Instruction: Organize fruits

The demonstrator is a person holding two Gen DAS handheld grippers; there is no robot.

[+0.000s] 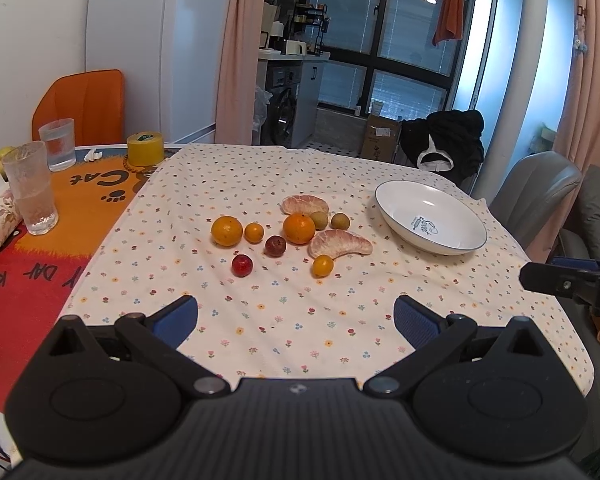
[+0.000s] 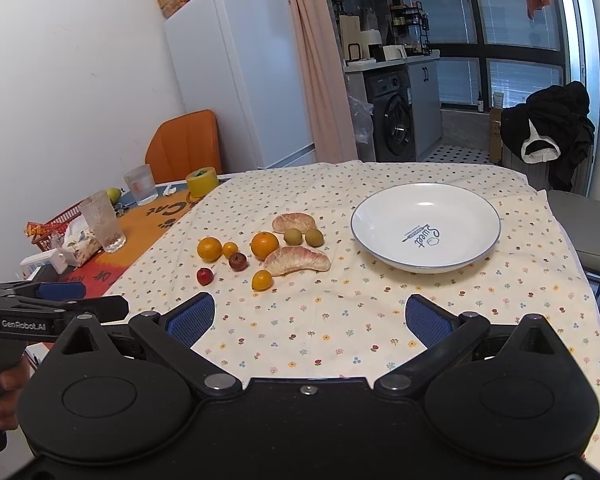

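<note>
On the floral cloth (image 2: 340, 320) covering the table: two oranges (image 2: 265, 245), three small kumquats (image 2: 262, 280), two pomelo segments (image 2: 298, 260), two green-brown longans (image 2: 314, 237), one red fruit (image 2: 205, 276) and one dark red fruit (image 2: 237, 261), all clustered left of centre, with a white dish (image 2: 426, 226) holding nothing well apart to their right. Near the table's front edge: left hand-held gripper (image 1: 296, 316) and right hand-held gripper (image 2: 310, 316), each with blue pads spread wide, gripping nothing, short of the fruit.
</note>
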